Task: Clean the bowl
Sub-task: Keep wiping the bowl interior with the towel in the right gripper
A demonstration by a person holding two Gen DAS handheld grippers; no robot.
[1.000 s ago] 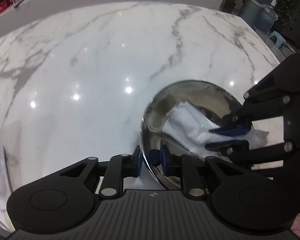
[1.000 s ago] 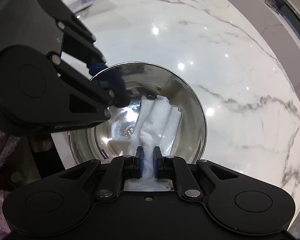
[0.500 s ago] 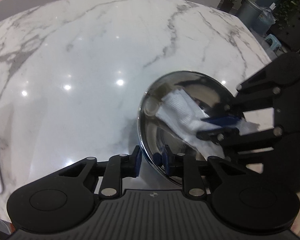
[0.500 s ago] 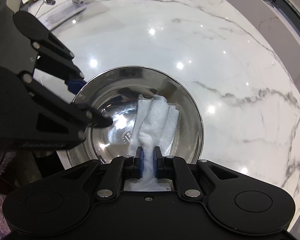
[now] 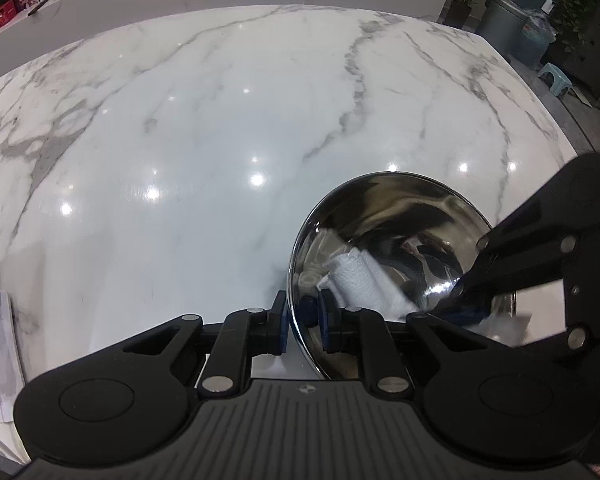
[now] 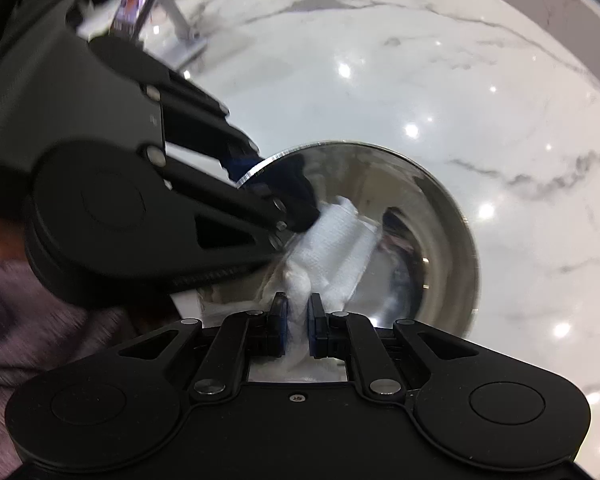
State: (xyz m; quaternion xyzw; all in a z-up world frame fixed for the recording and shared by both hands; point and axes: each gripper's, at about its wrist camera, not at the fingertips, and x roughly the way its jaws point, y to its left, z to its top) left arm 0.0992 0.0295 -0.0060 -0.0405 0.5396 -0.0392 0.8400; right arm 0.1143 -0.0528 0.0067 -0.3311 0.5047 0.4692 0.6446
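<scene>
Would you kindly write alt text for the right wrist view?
The right gripper pinches a white paper towel inside a tilted steel bowl, whose rim the left gripper clamps, above a white marble counter.

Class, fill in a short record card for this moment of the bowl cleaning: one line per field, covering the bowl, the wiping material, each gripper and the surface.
bowl: shiny steel bowl, tilted on edge
wiping material: white paper towel, inside the bowl against its wall
left gripper: left gripper shut on the bowl's rim, one finger inside, one outside
right gripper: right gripper shut on the paper towel's near end
surface: white marble countertop with grey veins
stage: wiping in progress
</scene>
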